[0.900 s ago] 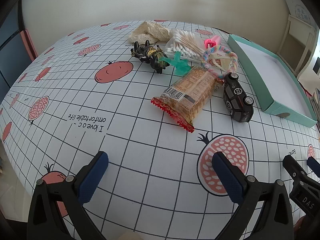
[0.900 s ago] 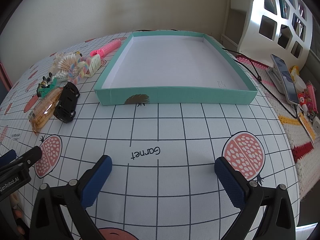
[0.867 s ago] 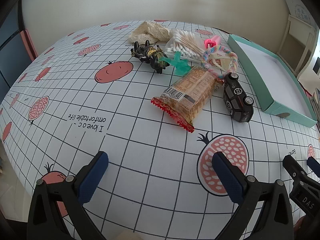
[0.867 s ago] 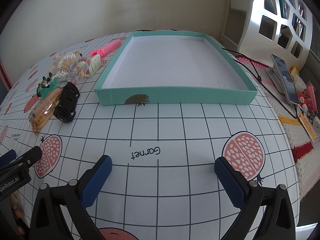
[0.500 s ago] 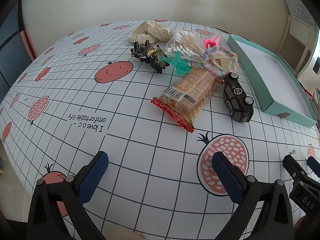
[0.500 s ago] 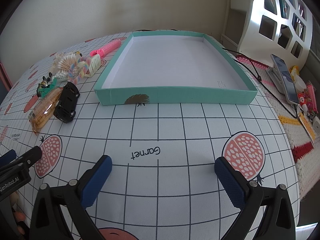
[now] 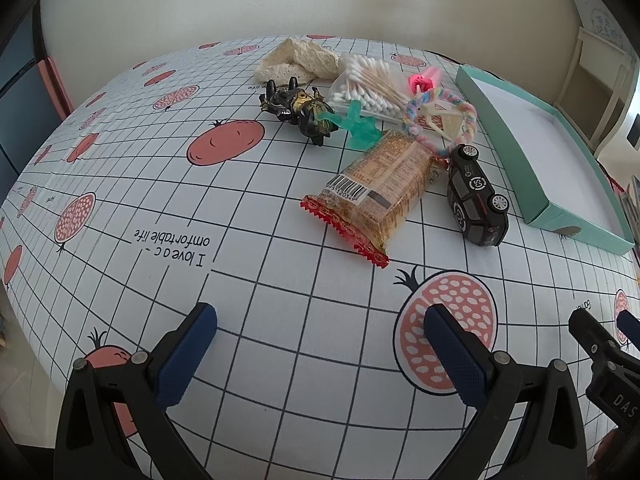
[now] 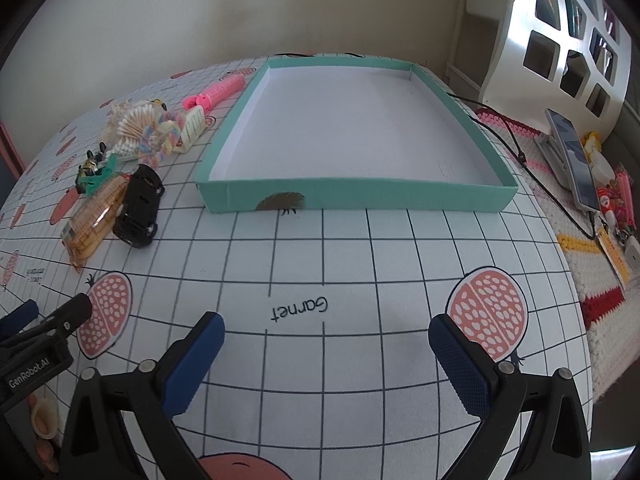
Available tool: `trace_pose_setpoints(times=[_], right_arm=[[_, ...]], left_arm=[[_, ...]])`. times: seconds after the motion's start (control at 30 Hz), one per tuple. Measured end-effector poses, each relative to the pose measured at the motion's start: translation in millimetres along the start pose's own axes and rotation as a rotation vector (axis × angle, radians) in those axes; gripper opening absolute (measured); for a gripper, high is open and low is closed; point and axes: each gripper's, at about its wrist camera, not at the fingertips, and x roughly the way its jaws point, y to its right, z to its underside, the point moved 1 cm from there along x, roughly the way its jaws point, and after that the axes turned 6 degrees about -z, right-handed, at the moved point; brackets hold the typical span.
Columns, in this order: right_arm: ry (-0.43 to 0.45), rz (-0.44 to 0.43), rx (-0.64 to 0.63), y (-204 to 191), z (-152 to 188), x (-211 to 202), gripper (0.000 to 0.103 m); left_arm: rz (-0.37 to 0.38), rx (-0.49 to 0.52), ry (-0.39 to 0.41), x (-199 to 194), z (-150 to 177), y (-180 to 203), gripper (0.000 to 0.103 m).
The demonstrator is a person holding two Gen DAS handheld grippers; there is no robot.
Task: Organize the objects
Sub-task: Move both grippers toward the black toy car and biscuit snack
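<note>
Left gripper [image 7: 320, 354] spread wide, empty; ahead lies a snack packet [image 7: 374, 196] with a barcode label, beside a black toy car [image 7: 476, 196]. Right gripper [image 8: 326, 360] likewise released; tablecloth [image 8: 360, 256] reads "Garnet"; teal tray [image 8: 360, 196] beyond.

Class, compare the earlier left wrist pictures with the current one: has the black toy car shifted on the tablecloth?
No. The black toy car lies in the same place beside the teal tray and the snack packet.
</note>
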Motion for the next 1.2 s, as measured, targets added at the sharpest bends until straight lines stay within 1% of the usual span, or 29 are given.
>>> trace_pose_setpoints(times=[0.1,0.17,0.3,0.37,0.43,0.5,0.57,0.63,0.67,0.77,0.8,0.83,0.9,0.97,1.07,1.2], right_arm=[[0.023,-0.031,-0.021,-7.6,-14.1,-13.8,0.103],[0.034,-0.033,-0.051,-14.0,-28.6,-24.8,0.103],[0.065,-0.071,-0.084,-27.5,-62.6,-49.8,0.103],[0.060,-0.108,-0.100,-37.5,-75.7,-59.3,0.103],[0.052,-0.122,-0.133,-50.5,-88.4,-64.4,0.103],[0.038,-0.130,-0.176,-63.1,-96.5,-66.2,0.102],[0.016,-0.138,-0.208,-73.1,-104.1,-64.1,0.101],[-0.011,-0.155,-0.207,-78.9,-115.0,-57.4,0.099],[-0.033,-0.159,-0.202,-81.3,-122.5,-51.6,0.099],[-0.069,-0.172,-0.193,-87.6,-144.8,-34.8,0.095],[-0.086,-0.182,-0.189,-89.8,-150.7,-27.7,0.095],[-0.102,-0.192,-0.189,-90.6,-155.1,-20.9,0.092],[-0.104,-0.197,-0.188,-90.5,-159.1,-13.3,0.089],[-0.104,-0.220,-0.180,-90.9,-157.4,-9.6,0.089],[-0.135,-0.239,-0.169,-96.2,-149.8,-4.6,0.087],[-0.187,-0.247,-0.215,-106.1,-129.6,-0.7,0.081]], left_arm=[[0.032,-0.011,-0.026,-2.0,-8.9,-0.2,0.103],[0.011,0.012,-0.030,-8.7,-24.2,0.2,0.103],[-0.014,0.030,0.003,-32.8,-64.2,-6.2,0.103],[-0.017,0.052,0.016,-42.6,-84.0,-8.2,0.103],[-0.028,0.074,0.020,-48.8,-99.9,-10.9,0.103],[-0.042,0.086,0.002,-48.1,-110.4,-15.4,0.103],[-0.028,0.061,-0.037,-42.8,-121.5,-22.2,0.103],[0.025,0.001,-0.099,-33.2,-135.6,-29.6,0.103],[0.049,-0.024,-0.115,-29.8,-143.6,-31.6,0.103],[0.095,-0.044,-0.104,-21.8,-163.7,-28.5,0.103],[0.101,-0.040,-0.108,-17.3,-169.0,-25.8,0.103],[0.103,-0.036,-0.116,-12.4,-173.4,-24.1,0.102],[0.102,-0.048,-0.108,-8.7,-177.8,-24.4,0.101],[0.101,-0.046,-0.106,-7.7,-176.6,-25.4,0.101],[0.106,-0.031,-0.126,-6.8,-163.5,-22.6,0.101],[0.088,0.007,-0.159,-3.0,-144.1,-19.6,0.101]])
